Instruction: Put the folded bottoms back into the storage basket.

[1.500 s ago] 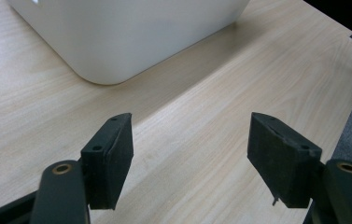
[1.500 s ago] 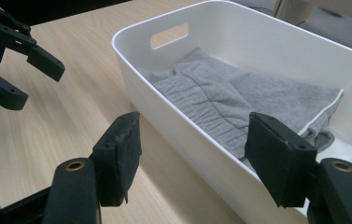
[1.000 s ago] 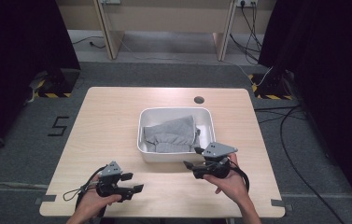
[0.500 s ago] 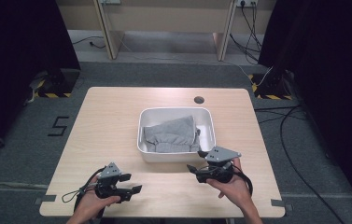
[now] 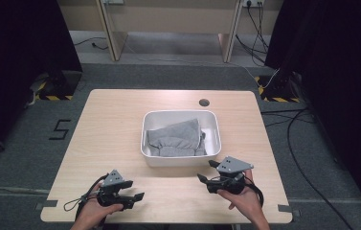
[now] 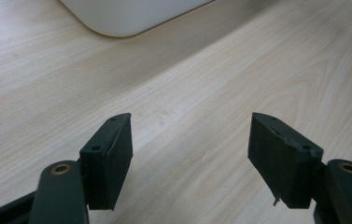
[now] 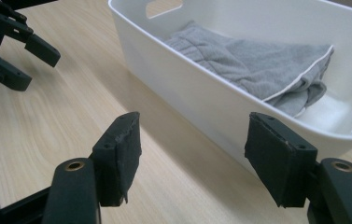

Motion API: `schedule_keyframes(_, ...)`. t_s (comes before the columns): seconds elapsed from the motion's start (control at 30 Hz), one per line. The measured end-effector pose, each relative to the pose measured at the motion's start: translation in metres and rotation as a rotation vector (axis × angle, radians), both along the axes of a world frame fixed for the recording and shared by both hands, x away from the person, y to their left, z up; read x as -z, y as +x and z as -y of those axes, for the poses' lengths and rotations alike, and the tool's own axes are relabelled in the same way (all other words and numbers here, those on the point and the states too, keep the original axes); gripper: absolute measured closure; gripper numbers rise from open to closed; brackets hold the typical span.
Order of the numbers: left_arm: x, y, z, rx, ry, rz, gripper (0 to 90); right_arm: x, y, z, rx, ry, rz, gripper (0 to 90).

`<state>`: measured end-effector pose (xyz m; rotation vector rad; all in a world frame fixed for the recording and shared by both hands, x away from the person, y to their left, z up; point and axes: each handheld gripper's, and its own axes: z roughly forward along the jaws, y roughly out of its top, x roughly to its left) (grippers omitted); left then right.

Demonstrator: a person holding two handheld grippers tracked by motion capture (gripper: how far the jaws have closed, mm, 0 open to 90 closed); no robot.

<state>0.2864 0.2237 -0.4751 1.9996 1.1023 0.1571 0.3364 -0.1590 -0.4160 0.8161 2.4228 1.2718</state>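
A: What has changed in the high view?

B: The right gripper (image 5: 206,171) has been drawn down and a little rightward in the frame, away from the white tub (image 5: 180,159); its jaws are spread, nothing between them. The left gripper (image 5: 139,197) has hardly been shifted, jaws also spread and empty.

A: And for the work?

B: A placing looks finished. The grey garment (image 5: 174,137) is seen crumpled inside the tub at frame centre, white piping visible along one edge.

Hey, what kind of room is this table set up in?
Likely a lab or recording studio: black curtains on both sides, hazard-striped tape and loose cables on the grey carpet around a lone wooden table.
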Motion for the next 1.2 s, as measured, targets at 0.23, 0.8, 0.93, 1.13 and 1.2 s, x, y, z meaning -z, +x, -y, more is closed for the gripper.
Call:
schedule_keyframes(0.23, 0.006, -0.002, 0.0, -0.004, 0.045, 0.012, 30.5, 0.017, -0.003, 0.011, 0.016, -0.005, -0.036, 36.4)
schedule_keyframes(0.8, 0.007, -0.015, -0.015, -0.046, 0.052, 0.029, 30.5, 0.02, -0.013, 0.018, 0.027, 0.002, -0.044, 36.4)
schedule_keyframes(0.93, 0.008, -0.018, -0.018, -0.055, 0.056, 0.031, 30.5, 0.024, -0.015, 0.02, 0.031, 0.004, -0.056, 36.4)
schedule_keyframes(1.13, 0.009, -0.022, -0.02, -0.056, 0.062, 0.031, 30.4, 0.032, -0.019, 0.024, 0.041, -0.004, -0.07, 36.3)
schedule_keyframes(1.2, 0.01, -0.022, -0.02, -0.057, 0.064, 0.03, 30.3, 0.033, -0.02, 0.025, 0.045, -0.005, -0.075, 36.3)
